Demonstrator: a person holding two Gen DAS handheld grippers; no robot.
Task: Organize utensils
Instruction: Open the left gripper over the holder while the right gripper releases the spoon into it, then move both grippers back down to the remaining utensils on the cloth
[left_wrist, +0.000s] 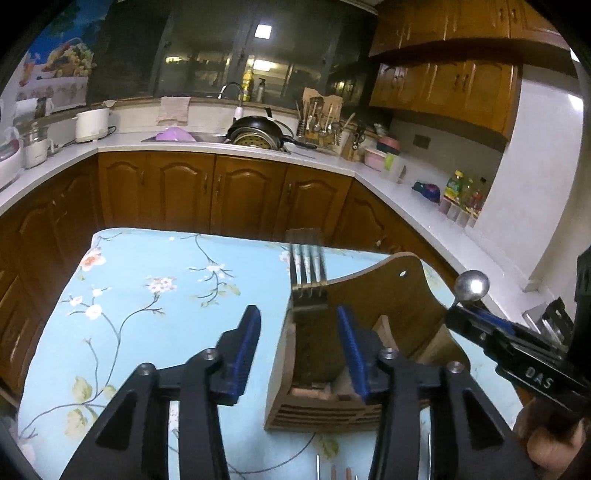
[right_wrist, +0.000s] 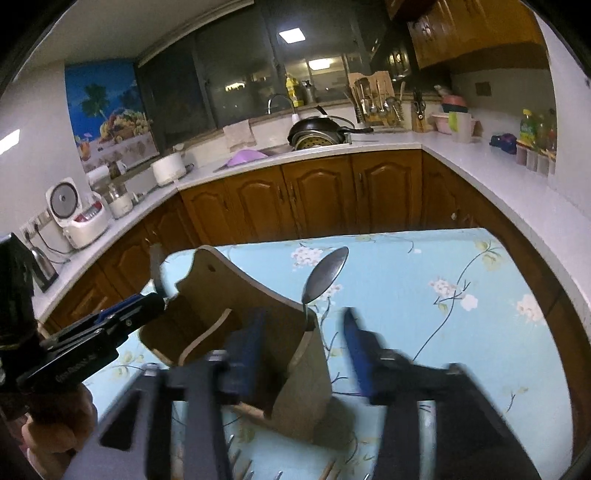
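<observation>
A wooden utensil holder (left_wrist: 354, 332) (right_wrist: 258, 325) stands on the table with the blue floral cloth (left_wrist: 155, 295) (right_wrist: 424, 295). A metal fork (left_wrist: 308, 269) stands tines-up in its left corner and a metal spoon (right_wrist: 325, 275) (left_wrist: 471, 285) stands bowl-up at its other corner. My left gripper (left_wrist: 299, 332) is open and empty, its fingers either side of the fork's corner. My right gripper (right_wrist: 299, 350) is open and empty, straddling the spoon's corner. More utensil tips (left_wrist: 334, 470) (right_wrist: 258, 469) lie at the near table edge.
Behind the table runs a U-shaped white kitchen counter (left_wrist: 424, 192) over brown cabinets (left_wrist: 221, 192), with a sink, a black pan (left_wrist: 258, 127), a rice cooker (right_wrist: 74, 214) and bottles (left_wrist: 461, 195).
</observation>
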